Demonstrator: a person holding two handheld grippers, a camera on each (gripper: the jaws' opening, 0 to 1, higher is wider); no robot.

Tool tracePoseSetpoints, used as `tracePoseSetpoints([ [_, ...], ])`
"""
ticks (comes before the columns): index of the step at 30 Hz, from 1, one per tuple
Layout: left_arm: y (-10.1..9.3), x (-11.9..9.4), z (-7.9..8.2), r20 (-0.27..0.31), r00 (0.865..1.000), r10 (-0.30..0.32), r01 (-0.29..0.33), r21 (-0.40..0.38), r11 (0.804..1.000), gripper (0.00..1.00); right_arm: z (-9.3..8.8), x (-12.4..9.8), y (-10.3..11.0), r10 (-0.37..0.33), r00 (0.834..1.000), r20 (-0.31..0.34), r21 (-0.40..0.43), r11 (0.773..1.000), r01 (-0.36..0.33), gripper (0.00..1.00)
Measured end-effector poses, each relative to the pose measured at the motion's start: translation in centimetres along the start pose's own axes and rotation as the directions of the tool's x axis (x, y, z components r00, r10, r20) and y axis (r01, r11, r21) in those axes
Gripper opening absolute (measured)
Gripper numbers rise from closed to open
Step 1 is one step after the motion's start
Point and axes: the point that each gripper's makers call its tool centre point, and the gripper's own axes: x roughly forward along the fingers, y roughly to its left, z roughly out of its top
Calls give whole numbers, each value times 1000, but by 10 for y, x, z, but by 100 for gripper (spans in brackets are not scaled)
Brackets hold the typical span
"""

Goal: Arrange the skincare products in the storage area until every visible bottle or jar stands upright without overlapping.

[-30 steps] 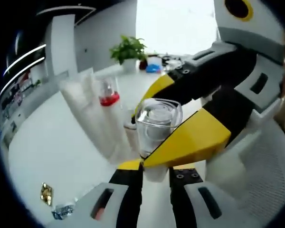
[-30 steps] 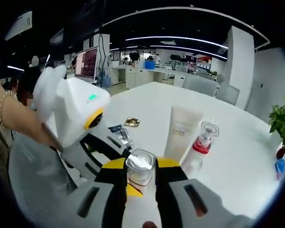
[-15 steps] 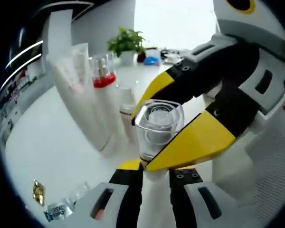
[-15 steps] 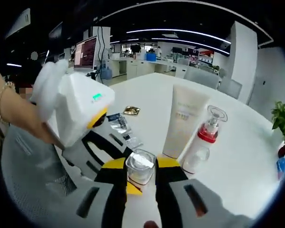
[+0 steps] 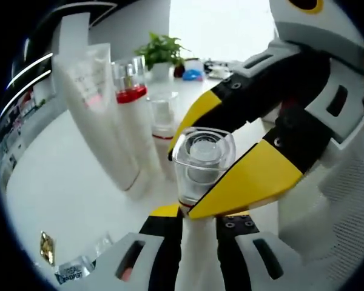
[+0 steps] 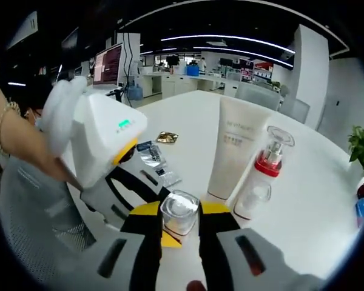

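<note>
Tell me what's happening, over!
Both tongs, left and right, shut on the clear-capped bottle. White tube and red-collared pump bottle stand upright just beyond. Sachets lie flat on the table. Over.

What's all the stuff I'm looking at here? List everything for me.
Clear square-capped jar: 1, see-through with white inside, between both grippers' jaws.
Tall cream tube: 1, off-white, upright on the white table.
Pump bottle with red collar: 1, white with clear cap, upright beside the tube.
Small clear-capped bottle: 1, behind the jar.
Foil sachets: several, silver and gold, flat on the table.
Potted plant: 1, green, far edge.
Left gripper: yellow-black, shut on jar.
Right gripper: yellow-black, shut on jar.
</note>
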Motion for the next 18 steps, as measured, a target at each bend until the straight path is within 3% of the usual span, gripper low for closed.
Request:
tracePoseSetpoints([
  [7, 4, 3, 3, 11, 1000, -10, 10, 10, 1000, 17, 4, -3, -4, 2, 999, 51, 25, 1000, -3, 28],
  [18, 16, 11, 11, 34, 999, -17, 16, 16, 1000, 17, 0, -22, -14, -4, 999, 46, 20, 1000, 3, 44],
])
